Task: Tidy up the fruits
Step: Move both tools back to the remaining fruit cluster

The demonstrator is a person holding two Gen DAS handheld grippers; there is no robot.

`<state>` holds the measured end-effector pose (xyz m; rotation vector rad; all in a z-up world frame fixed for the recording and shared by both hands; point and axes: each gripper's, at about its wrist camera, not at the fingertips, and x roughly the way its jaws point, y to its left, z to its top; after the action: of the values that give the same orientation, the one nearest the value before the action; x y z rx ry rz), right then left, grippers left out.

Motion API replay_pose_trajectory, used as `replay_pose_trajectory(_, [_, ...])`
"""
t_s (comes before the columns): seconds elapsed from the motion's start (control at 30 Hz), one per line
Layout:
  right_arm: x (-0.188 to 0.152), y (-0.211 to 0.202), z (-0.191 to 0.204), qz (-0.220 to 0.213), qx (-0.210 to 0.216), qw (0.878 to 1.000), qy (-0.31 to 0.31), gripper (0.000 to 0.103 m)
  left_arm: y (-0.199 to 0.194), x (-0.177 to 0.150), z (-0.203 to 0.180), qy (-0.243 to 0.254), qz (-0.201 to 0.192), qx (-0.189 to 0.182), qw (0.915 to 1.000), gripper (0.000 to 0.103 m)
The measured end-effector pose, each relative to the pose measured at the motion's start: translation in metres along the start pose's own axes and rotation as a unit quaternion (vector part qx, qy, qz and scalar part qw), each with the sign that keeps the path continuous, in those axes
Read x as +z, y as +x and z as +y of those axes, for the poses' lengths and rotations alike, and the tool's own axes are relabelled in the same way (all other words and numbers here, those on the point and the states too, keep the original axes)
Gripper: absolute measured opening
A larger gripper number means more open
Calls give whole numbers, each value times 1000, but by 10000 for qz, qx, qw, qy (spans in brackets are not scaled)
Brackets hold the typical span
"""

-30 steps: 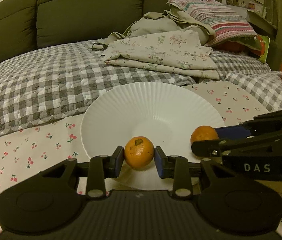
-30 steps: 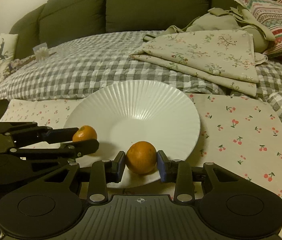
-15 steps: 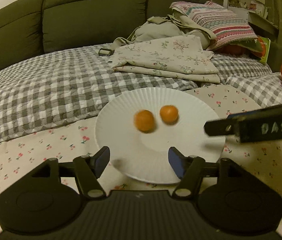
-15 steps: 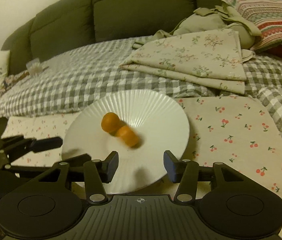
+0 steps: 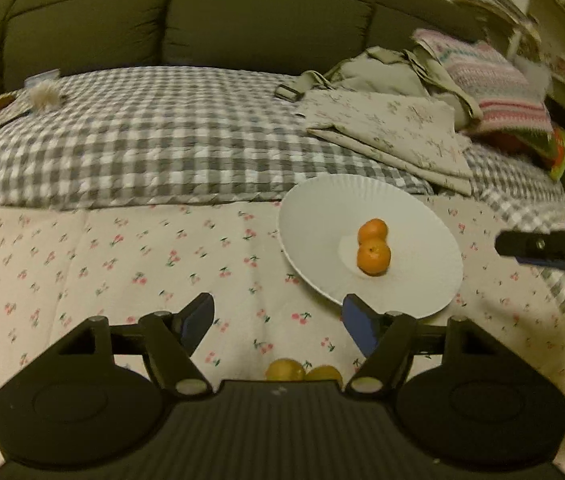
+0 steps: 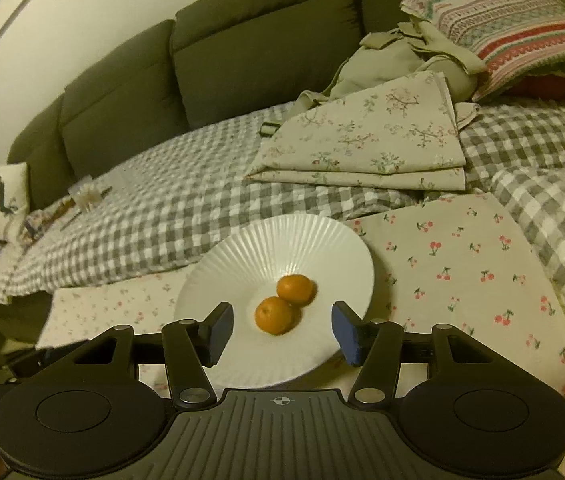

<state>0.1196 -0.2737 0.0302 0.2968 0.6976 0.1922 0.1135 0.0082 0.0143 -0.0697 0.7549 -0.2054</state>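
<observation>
**Two tangerines on the white plate, both claws spread**

Resting side by side and touching in the well of the ribbed white plate (image 6: 242, 256): near tangerine (image 6: 274, 315) and far tangerine (image 6: 295, 289). Seen from the left wrist as one tangerine (image 5: 373, 256) in front of the other (image 5: 372, 230), again in contact. Plate set on a cherry-print cloth (image 6: 462, 264), which is spread over a grey checked blanket (image 6: 170, 216).

Just this side of the plate, hovering over its near rim: right gripper (image 6: 281, 328), blue pads spread wide, nothing between them. Left of the plate, above the cherry-print cloth: left gripper (image 5: 278, 322), likewise spread and holding nothing. Below it, peeking past the gripper body: two yellowish fruits (image 5: 302, 372), mostly hidden. Right of the plate in the left wrist view: tip of the right gripper, blurred, any lettering unreadable.

Beyond the plate: folded floral fabric (image 6: 378, 140), then a striped pillow (image 6: 522, 20) against the dark green sofa (image 6: 242, 60). No readable writing anywhere.
</observation>
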Motion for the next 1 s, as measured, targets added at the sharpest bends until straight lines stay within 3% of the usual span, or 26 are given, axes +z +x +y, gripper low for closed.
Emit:
replay_pose_trajectory(0.47, [-34, -44, 38, 295, 273, 9991, -149, 62, -33, -34, 18, -388, 347, -29, 9986, 73])
replay_pose_trajectory(1.0, [-72, -33, 60, 736, 318, 9954, -529, 62, -32, -71, 22, -448, 745, 229, 9960, 74])
